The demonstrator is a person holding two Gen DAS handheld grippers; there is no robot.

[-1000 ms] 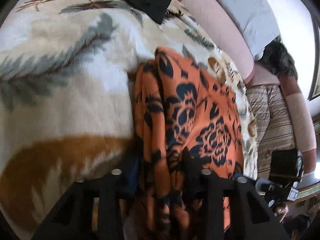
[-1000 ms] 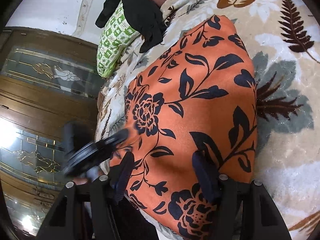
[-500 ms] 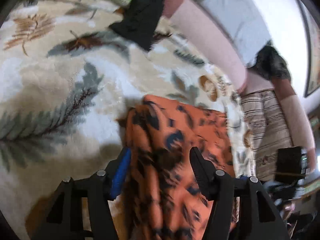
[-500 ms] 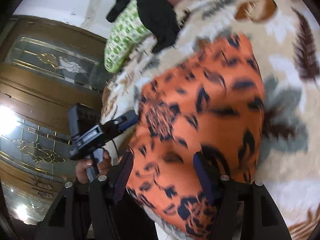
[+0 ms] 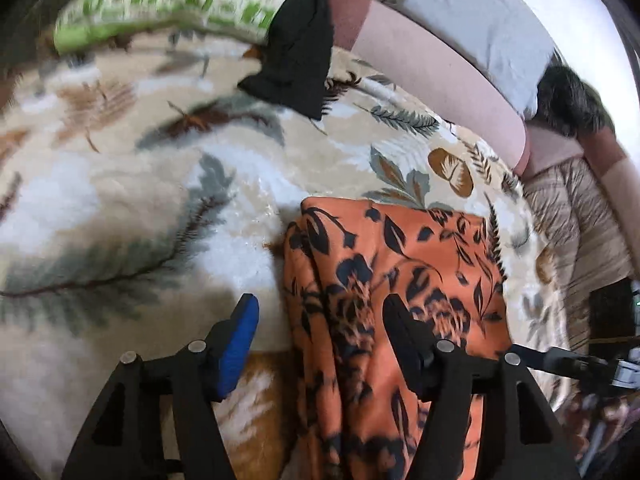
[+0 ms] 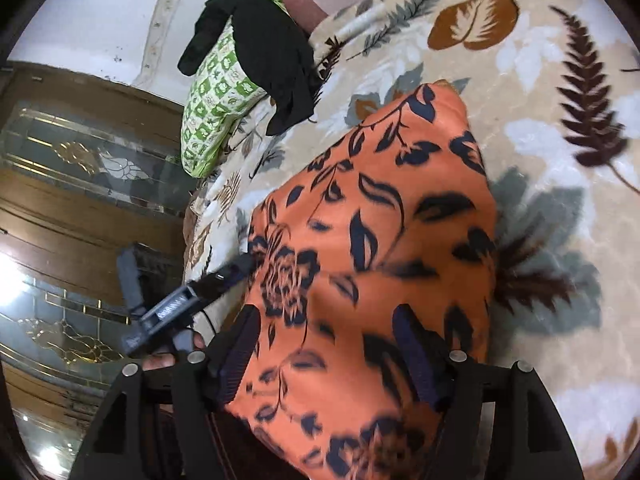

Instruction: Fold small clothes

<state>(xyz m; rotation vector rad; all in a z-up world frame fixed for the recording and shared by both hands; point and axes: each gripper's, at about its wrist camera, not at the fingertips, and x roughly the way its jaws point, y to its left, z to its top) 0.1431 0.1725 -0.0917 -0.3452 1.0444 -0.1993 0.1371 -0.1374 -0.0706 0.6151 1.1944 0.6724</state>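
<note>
An orange garment with a dark floral print (image 5: 392,280) lies folded on a leaf-patterned blanket (image 5: 132,208). My left gripper (image 5: 320,320) hovers over the garment's left edge. Its jaws are opening; the blue pad (image 5: 240,336) is off the cloth, over the blanket, and nothing is pinched. In the right wrist view the same orange garment (image 6: 380,240) fills the middle. My right gripper (image 6: 326,340) stands over its near end with jaws opening, the cloth lying loose between the fingers. The left gripper (image 6: 236,270) shows at the garment's left side, held by a hand.
A black garment (image 5: 296,56) lies at the back, draped partly over a green-and-white patterned pillow (image 5: 180,4). A pink bolster (image 5: 432,72) and a grey pillow (image 5: 480,20) line the far edge. Striped bedding (image 5: 572,216) lies right. A wooden glazed door (image 6: 80,184) stands beyond the bed.
My left gripper let go of the garment's edge, widened its jaws and rose, so more of the bed shows. The right gripper's jaws widened a little over the cloth.
</note>
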